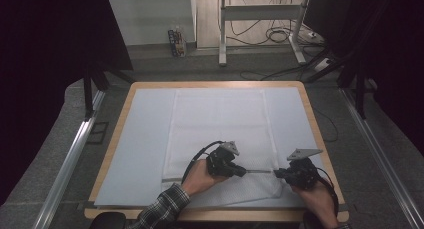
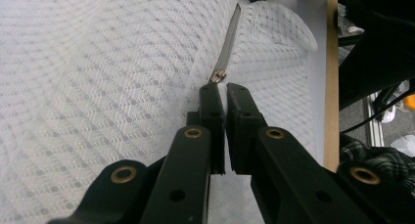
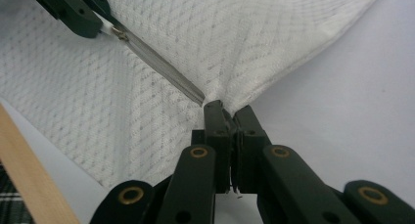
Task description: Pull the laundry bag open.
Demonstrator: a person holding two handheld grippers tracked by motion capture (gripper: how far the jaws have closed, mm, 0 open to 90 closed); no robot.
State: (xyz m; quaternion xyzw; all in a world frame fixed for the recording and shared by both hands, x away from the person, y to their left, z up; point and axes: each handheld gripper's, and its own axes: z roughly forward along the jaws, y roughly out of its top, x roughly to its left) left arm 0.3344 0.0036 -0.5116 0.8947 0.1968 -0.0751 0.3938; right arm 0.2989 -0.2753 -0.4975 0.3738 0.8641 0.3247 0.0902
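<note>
A white quilted cloth cover [image 1: 220, 124] lies flat on the table, with a grey zipper [image 1: 260, 171] along its near edge. My left gripper [image 1: 244, 172] is shut on the zipper's white pull tab [image 2: 222, 93], just behind the metal slider [image 2: 219, 76]. The closed zipper [image 2: 227, 43] runs away from the left gripper's jaws [image 2: 224, 89]. My right gripper [image 1: 276, 173] is shut on the cover [image 3: 244, 38] at the zipper's [image 3: 161, 67] end, with the fabric bunched at its tips [image 3: 228, 109]. The left gripper [image 3: 95, 19] faces it along the taut zipper.
A pale blue mat [image 1: 140, 139] covers the wooden table [image 1: 312, 119], whose edge [image 3: 29, 170] lies close to my hands. Metal rails [image 1: 70, 159] run along both sides. Desk legs [image 1: 222, 34] and cables [image 1: 280, 36] stand on the floor beyond.
</note>
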